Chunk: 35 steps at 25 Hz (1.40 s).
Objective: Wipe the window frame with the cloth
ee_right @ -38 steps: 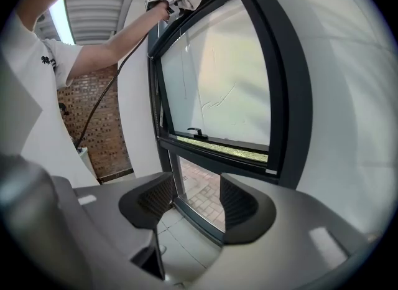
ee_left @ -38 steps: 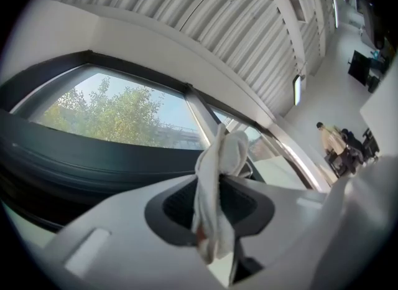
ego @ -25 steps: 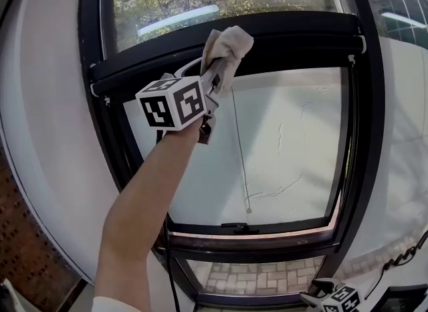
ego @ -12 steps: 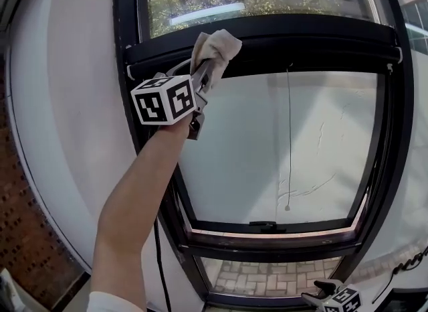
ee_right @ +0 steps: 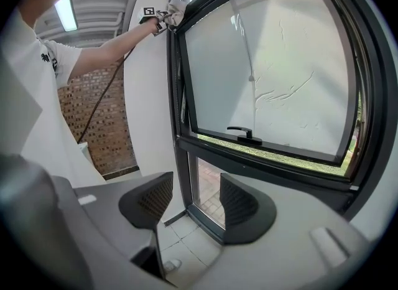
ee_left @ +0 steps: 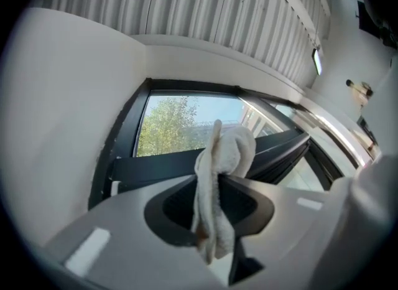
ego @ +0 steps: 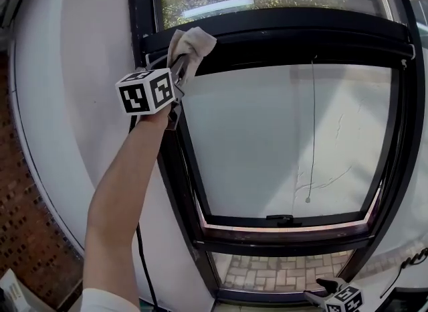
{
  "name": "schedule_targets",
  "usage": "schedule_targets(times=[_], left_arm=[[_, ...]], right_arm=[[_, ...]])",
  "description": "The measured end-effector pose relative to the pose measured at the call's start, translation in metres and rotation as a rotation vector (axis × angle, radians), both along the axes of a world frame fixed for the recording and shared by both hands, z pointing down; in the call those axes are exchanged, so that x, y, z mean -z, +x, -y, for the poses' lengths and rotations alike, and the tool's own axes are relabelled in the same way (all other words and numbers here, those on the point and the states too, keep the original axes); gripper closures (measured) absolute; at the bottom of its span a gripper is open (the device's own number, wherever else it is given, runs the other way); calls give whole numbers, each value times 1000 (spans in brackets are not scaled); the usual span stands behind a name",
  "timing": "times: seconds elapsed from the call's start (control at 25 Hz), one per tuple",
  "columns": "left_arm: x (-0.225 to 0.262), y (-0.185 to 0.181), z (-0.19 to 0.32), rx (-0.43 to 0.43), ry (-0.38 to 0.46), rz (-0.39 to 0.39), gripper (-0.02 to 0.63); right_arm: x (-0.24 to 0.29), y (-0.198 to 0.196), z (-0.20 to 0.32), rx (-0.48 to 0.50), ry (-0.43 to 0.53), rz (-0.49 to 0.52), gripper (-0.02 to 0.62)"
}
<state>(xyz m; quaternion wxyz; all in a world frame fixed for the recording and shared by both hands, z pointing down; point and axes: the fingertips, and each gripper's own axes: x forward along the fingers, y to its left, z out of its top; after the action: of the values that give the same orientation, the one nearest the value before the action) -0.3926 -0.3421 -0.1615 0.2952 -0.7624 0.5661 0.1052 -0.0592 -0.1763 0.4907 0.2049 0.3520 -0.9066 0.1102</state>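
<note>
While my left gripper point(ego: 179, 69) reaches up in the head view, its cloth point(ego: 192, 41) touches the frame point(ego: 287, 23) at the top-left corner. Left gripper view: fingers point(ee_left: 249, 205) pinching the cloth. Right gripper view: my right gripper point(ee_right: 194, 203) hangs low, fingers point(ee_right: 245, 208) spread, empty. I judge that the sides and bottom rail remain.

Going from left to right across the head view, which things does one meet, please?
A red brick wall → plain white wall → left tool shut on the cream terry cloth → thin grey pull cord → right side of the black metal window frame.
</note>
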Motion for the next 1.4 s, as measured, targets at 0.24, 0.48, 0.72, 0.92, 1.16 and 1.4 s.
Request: schedule_targets(times=[0.24, 0.48, 0.72, 0.92, 1.16, 1.4], left_arm=[[6, -39, 1, 106, 13, 50, 492], [9, -61, -2, 213, 38, 147, 491], [2, -79, -3, 413, 69, 344, 491], [-14, -101, 8, 534, 66, 467, 491], [-45, -100, 26, 579, 23, 650, 497], [-76, -95, 37, 581, -30, 748, 497]], right_arm=[[4, -10, -6, -11, 4, -10, 354], [0, 6, -17, -71, -17, -23, 354], [2, 3, -19, -74, -22, -33, 354], [-4, -6, -15, -40, -13, -49, 354], [-1, -19, -17, -18, -22, -55, 354], [-5, -17, -18, -21, -35, -64, 354]])
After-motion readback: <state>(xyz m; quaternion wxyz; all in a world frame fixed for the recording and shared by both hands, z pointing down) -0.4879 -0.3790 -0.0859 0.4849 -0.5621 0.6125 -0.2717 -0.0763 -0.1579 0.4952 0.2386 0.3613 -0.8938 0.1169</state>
